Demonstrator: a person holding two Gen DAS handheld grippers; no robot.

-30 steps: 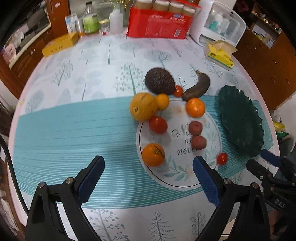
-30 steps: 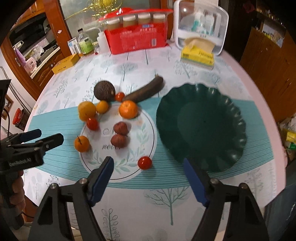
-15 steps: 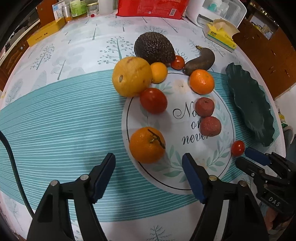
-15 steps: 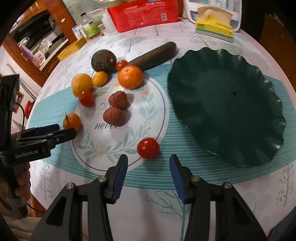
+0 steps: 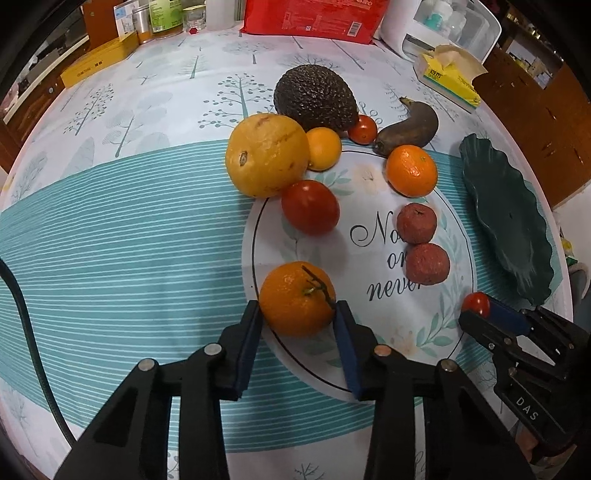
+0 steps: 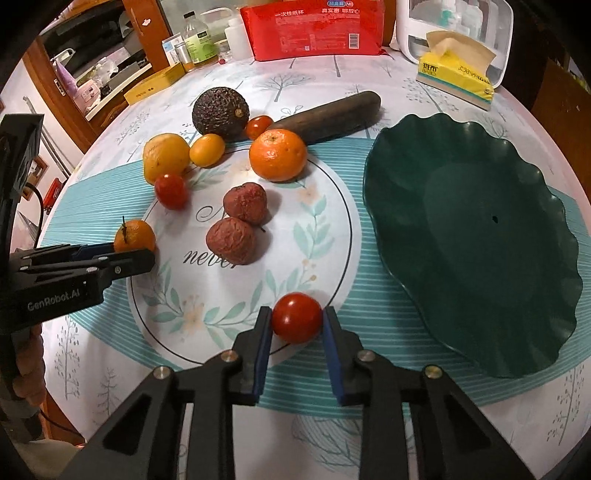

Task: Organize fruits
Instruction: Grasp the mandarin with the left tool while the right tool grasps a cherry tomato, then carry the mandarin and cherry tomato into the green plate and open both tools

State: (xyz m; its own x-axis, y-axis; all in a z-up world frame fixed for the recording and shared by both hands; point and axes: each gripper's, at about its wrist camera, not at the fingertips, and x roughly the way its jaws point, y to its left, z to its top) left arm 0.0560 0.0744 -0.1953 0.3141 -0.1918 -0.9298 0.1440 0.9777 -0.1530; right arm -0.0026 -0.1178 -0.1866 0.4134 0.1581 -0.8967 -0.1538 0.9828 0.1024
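A stemmed orange (image 5: 295, 295) sits on the printed tablecloth, and my left gripper (image 5: 298, 306) is closing on it, both blue pads touching its sides. My right gripper (image 6: 297, 314) is shut on a small red tomato (image 6: 296, 321) at the edge of the printed circle. The empty dark green plate (image 6: 480, 240) lies just right of it. In the left wrist view the right gripper (image 5: 478, 314) shows at the right with the tomato (image 5: 474, 301) in its tips. In the right wrist view the left gripper (image 6: 129, 251) is on the orange (image 6: 135, 234).
More fruit lies beyond: an avocado (image 5: 314, 96), a big yellow fruit (image 5: 266, 158), a tomato (image 5: 310, 212), a tangerine (image 5: 412, 170), two wrinkled red fruits (image 5: 417, 223) and a dark banana (image 5: 410, 127). A red package (image 6: 314, 29), tissue box (image 6: 456, 74) and bottles line the far edge.
Both grippers came down toward the table and their jaws narrowed. The left pads now touch the stemmed orange and the right pads hold the small tomato.
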